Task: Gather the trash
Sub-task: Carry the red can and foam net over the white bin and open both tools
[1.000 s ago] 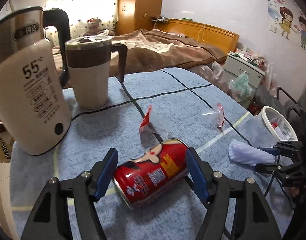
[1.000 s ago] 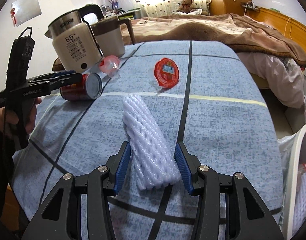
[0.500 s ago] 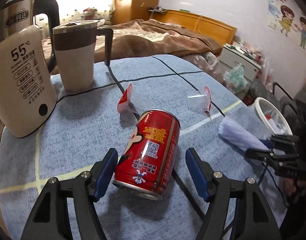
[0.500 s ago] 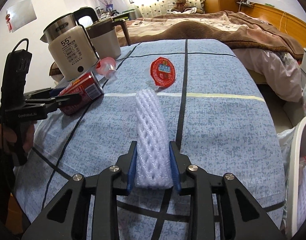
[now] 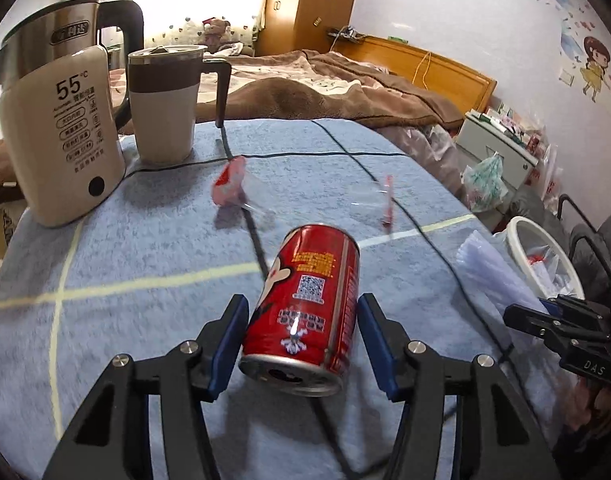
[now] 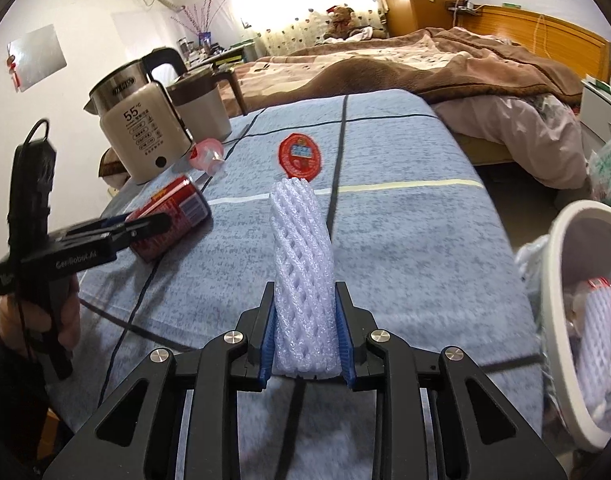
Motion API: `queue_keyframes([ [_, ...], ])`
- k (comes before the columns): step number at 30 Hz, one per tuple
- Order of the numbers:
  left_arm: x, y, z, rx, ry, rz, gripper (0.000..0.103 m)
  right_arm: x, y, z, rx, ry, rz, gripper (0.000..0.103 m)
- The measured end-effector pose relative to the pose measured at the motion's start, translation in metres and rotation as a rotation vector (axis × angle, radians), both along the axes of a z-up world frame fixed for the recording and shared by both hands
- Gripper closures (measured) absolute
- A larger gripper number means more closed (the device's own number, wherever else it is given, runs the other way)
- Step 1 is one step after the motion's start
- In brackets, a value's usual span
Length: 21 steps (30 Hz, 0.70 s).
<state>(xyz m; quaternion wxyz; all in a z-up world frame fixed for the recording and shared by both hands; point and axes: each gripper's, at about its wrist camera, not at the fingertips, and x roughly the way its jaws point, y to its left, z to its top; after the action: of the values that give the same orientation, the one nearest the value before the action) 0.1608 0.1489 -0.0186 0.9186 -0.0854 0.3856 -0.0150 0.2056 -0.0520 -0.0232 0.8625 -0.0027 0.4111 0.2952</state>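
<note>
Blue tablecloth (image 6: 405,240): right gripper (image 6: 305,344) squeezes white foam net (image 6: 301,260) (lattice-textured); left gripper (image 5: 303,344) wide around red can (image 5: 305,308).

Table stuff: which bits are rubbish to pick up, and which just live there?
Rubbish for the job:
red drink can
white foam net sleeve
round red foil lid
clear plastic cup with red lid
white waste bin

Just lying about:
beige electric kettle
beige lidded mug

bin (image 6: 561,280): cut off by right edge | jelly cup (image 5: 230,179): motion-blurred | can (image 6: 173,216): partly behind left tool (image 6: 117,228)
</note>
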Motion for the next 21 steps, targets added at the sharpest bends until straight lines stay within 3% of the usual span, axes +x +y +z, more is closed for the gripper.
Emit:
queue_keyframes([
  [21, -0.039, -0.077, 0.026, -0.099, -0.081, -0.081, 0.046, -0.043, -0.065, 0.03, 0.038, -0.057, -0.108, 0.076],
])
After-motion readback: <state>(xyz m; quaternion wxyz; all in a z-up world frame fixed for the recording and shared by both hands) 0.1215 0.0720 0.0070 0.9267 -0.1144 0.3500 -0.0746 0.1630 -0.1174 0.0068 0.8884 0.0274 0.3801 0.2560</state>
